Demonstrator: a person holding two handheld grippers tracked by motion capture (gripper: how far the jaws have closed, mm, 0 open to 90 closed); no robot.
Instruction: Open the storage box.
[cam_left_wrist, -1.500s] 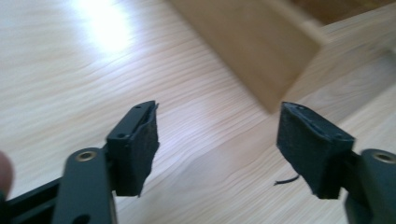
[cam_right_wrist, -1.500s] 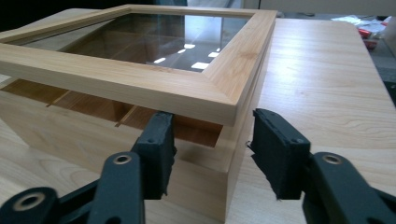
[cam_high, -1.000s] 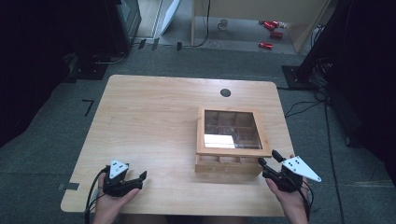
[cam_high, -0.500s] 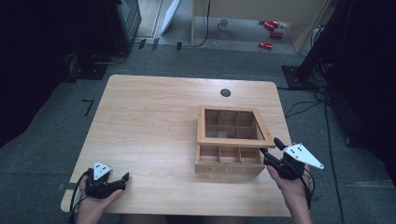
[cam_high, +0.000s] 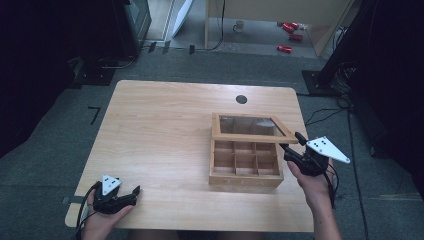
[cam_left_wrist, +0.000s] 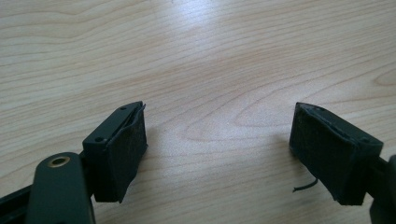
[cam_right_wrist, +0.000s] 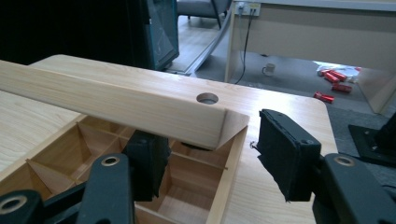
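Pale wooden table (cam_high: 165, 130), grey floor (cam_high: 50, 165)

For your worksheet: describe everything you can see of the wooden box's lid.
The lid is a pale wooden frame around a clear pane, hinged at the far side of the compartment box. It stands partly raised, tilted above the open compartments. Its front right corner lies between the jaws of the right gripper, one jaw beneath the frame and one outside it; whether they press on it cannot be told.
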